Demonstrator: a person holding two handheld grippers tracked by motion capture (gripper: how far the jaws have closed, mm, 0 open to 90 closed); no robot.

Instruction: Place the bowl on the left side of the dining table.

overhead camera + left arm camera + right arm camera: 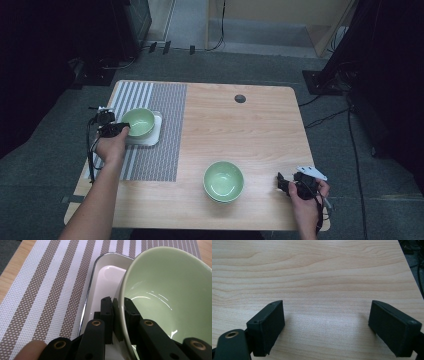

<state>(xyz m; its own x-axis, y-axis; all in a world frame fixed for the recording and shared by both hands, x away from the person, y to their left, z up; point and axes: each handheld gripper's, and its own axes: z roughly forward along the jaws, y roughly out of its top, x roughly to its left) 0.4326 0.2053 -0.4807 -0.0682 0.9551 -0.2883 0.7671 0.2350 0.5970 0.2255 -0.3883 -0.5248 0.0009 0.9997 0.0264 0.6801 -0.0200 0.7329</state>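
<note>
The person's left forearm reaches up the left side of the table, its hand (111, 146) carrying the left gripper (121, 129) far forward, jaws pinched nearly together on a thin rim. The right hand (306, 192) stays near, at the right, holding the right gripper (283, 182) low with jaws spread wide.

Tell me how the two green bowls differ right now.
The far bowl sits in a white tray on the striped mat; the near bowl rests on bare table. The far bowl's rim is clamped by the left hand-held gripper, while the near bowl is untouched, with the open right hand-held gripper off to its side. The near bowl seems to be stacked on another; the far one is single. Both are pale green, upright and empty.
</note>
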